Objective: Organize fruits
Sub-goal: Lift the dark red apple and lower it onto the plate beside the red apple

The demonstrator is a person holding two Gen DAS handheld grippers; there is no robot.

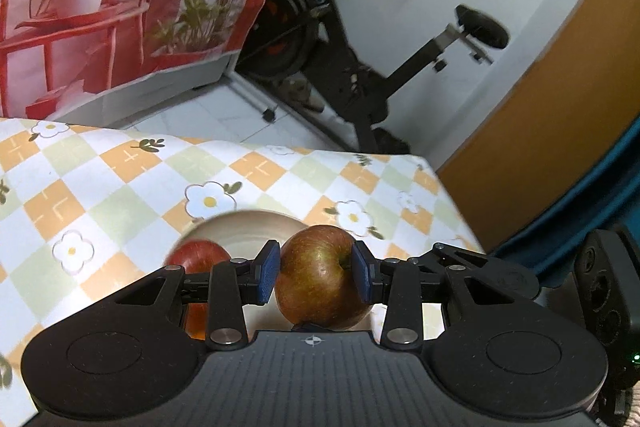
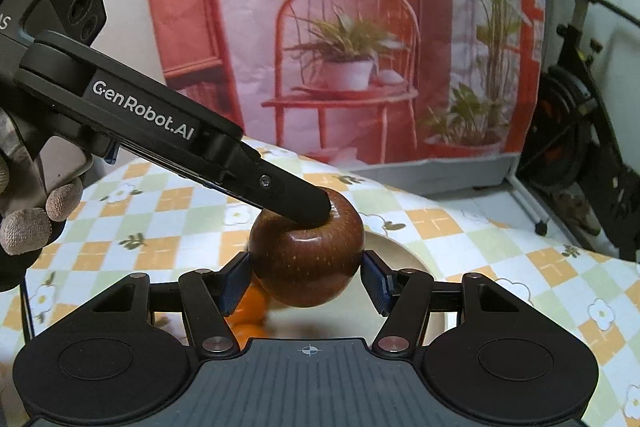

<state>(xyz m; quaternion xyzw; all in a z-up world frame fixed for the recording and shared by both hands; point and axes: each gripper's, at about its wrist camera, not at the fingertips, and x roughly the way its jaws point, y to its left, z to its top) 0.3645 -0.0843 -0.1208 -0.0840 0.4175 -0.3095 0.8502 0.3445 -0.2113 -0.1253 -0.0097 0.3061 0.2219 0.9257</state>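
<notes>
A red-green apple (image 1: 320,283) is pressed between the blue pads of my left gripper (image 1: 316,267), the right pad at its stem hollow. In the right wrist view a dark red apple (image 2: 308,259) sits between the pads of my right gripper (image 2: 308,279), and the left gripper's finger (image 2: 296,199) lies across its top. It looks like one apple held by both. It hangs over a cream plate (image 1: 248,227) that holds another red apple (image 1: 196,255) and oranges (image 2: 252,303). The right gripper's body (image 1: 600,287) shows at the far right.
A checked, flowered cloth (image 1: 100,195) covers the table, whose edge (image 1: 448,195) falls away on the right. Beyond stand an exercise bike (image 1: 340,47) and a printed red backdrop (image 1: 120,7). A gloved hand (image 2: 32,223) holds the left gripper.
</notes>
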